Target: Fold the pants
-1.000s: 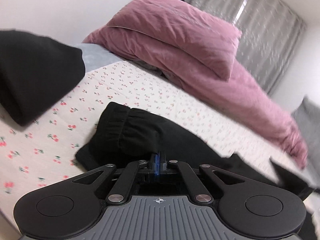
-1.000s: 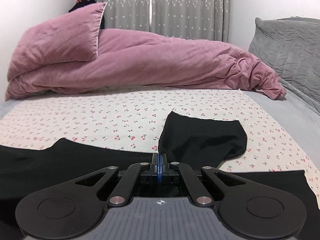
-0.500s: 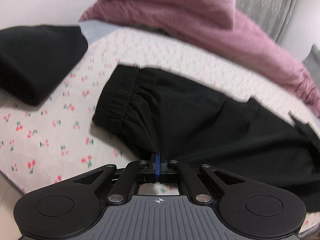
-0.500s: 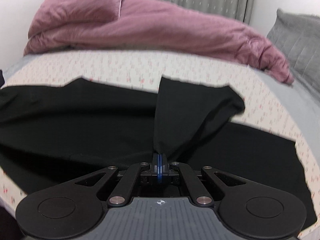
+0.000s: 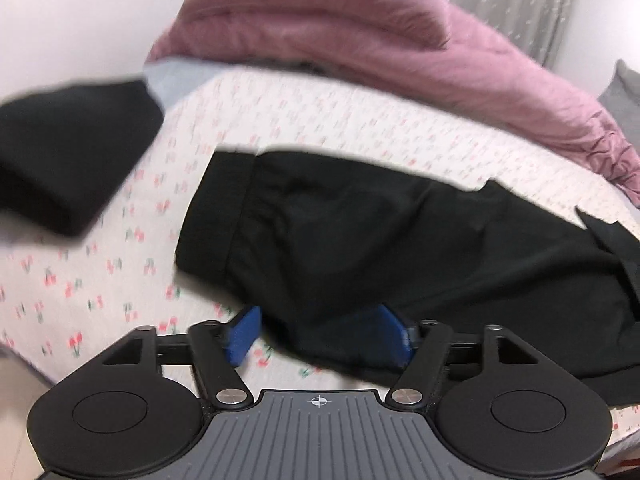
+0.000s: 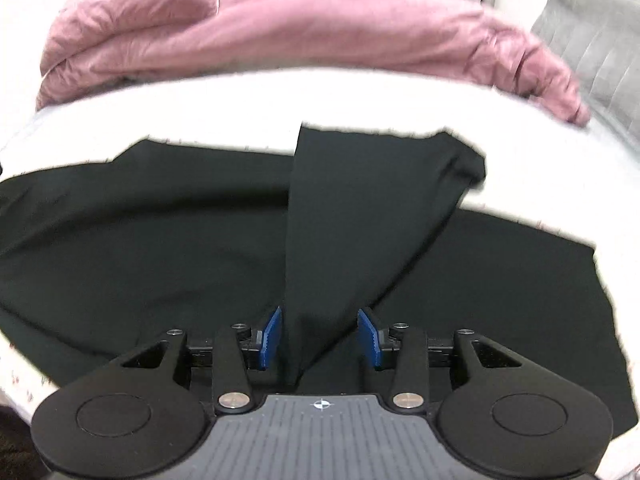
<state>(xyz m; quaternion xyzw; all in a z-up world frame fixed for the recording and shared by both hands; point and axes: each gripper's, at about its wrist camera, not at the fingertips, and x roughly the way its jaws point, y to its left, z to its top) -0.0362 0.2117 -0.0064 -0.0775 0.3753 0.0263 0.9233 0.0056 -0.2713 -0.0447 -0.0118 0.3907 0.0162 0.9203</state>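
A: Left wrist view first. What's there?

B: The black pants [image 5: 400, 240] lie across a cherry-print bedsheet [image 5: 100, 280], waistband end toward the left of the picture. The left gripper [image 5: 320, 338] is opening, its blue pads [image 5: 242, 336] spread apart. A fold of the pants sits between them, against the right pad and clear of the left one, so nothing is pinched.

A: Anything else on the bed?

B: A folded black garment [image 5: 68, 160] at the left, apart from the pants, and a pink duvet [image 5: 400, 60] heaped at the far side. The picture is blurred.

A: And the right wrist view?

B: The right gripper [image 6: 320, 340] is opening too. A pant leg [image 6: 360, 208] folded over the rest of the pants [image 6: 140, 240] runs up from between its pads [image 6: 272, 338]. The cloth lies very near the left pad and away from the right one, so it isn't squeezed. The duvet [image 6: 280, 28] lies beyond, with a grey pillow [image 6: 592, 48] at the far right.
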